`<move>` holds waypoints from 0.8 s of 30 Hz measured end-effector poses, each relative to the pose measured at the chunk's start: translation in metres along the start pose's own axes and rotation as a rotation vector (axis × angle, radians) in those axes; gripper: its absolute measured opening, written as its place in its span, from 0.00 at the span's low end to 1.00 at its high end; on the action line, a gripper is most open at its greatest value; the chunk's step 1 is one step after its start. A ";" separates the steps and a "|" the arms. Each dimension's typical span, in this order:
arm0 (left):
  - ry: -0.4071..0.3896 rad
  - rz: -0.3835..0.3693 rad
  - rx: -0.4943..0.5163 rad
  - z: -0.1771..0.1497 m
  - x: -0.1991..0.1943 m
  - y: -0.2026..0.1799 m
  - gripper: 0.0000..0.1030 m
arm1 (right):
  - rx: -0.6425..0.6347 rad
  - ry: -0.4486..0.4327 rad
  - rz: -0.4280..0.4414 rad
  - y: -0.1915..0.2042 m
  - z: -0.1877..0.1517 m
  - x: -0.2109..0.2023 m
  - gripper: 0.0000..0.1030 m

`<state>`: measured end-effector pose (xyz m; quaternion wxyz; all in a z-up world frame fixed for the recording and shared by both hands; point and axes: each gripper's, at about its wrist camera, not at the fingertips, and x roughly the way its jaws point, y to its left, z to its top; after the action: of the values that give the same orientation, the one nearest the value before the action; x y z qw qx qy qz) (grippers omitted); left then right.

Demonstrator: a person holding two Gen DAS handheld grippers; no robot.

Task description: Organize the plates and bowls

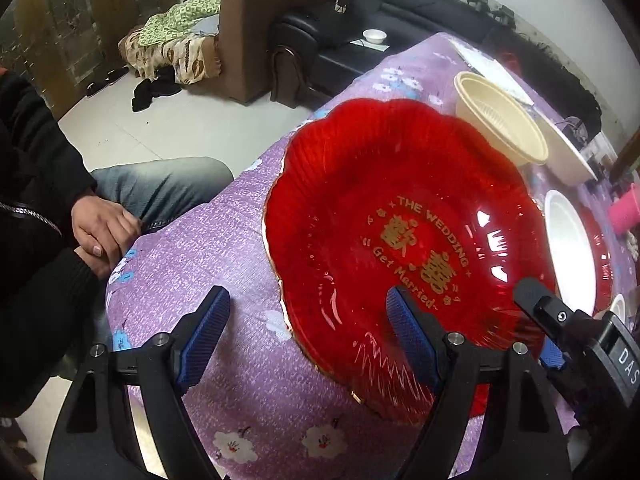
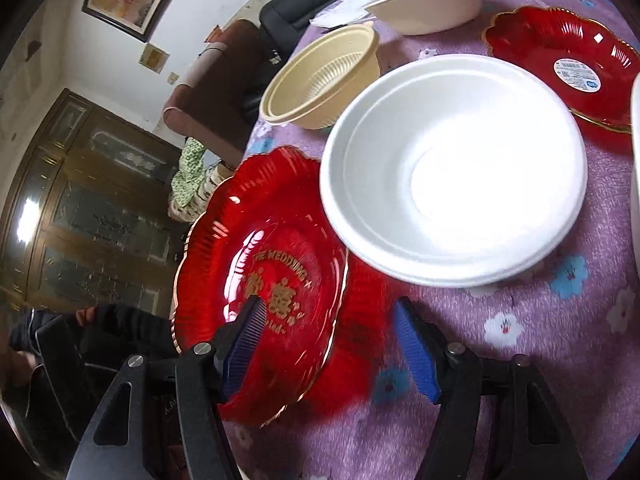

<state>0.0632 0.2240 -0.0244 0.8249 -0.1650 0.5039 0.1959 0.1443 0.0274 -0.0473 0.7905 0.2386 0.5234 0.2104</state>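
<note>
A red scalloped plate (image 1: 380,200) with gold "THE WEDDING" lettering lies at the edge of the purple flowered tablecloth (image 1: 192,280). My left gripper (image 1: 306,294) is open and straddles its near rim, one finger over the cloth and one over the plate. My right gripper (image 2: 328,301) is open across the opposite rim of the same plate (image 2: 248,220); one of its fingers (image 1: 536,300) shows in the left wrist view. Neither gripper's pads press on the plate. A white bowl (image 2: 452,168) sits just beyond it.
A beige ribbed bowl (image 2: 320,80), a larger cream bowl (image 2: 432,4) and a second red plate (image 2: 560,60) with a sticker stand farther back. A seated person's hands (image 1: 104,232) rest by the table's left edge. A pink object (image 1: 626,212) is at the right.
</note>
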 end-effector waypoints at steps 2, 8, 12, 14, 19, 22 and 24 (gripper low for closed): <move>0.010 0.012 0.014 0.000 0.005 -0.004 0.79 | 0.006 0.005 -0.009 -0.001 0.003 0.006 0.50; -0.032 0.017 0.030 0.004 0.003 -0.004 0.57 | 0.005 0.028 -0.014 -0.003 0.006 0.014 0.14; -0.045 0.005 0.020 0.009 0.004 0.000 0.38 | 0.008 0.035 -0.003 -0.006 0.006 0.016 0.12; -0.007 -0.033 0.010 0.010 0.010 0.001 0.21 | -0.003 0.029 -0.005 -0.005 0.006 0.016 0.11; -0.007 -0.060 -0.013 0.010 0.013 0.004 0.17 | -0.006 0.018 0.005 -0.007 0.007 0.017 0.11; -0.005 -0.075 -0.020 0.008 0.011 0.006 0.16 | -0.014 0.017 0.006 -0.007 0.006 0.016 0.11; -0.008 -0.068 -0.008 0.003 0.007 0.004 0.16 | -0.016 0.019 0.011 -0.009 0.005 0.014 0.11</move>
<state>0.0663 0.2305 -0.0293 0.8326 -0.1845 0.4937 0.1703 0.1542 0.0271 -0.0612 0.7862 0.2330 0.5279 0.2211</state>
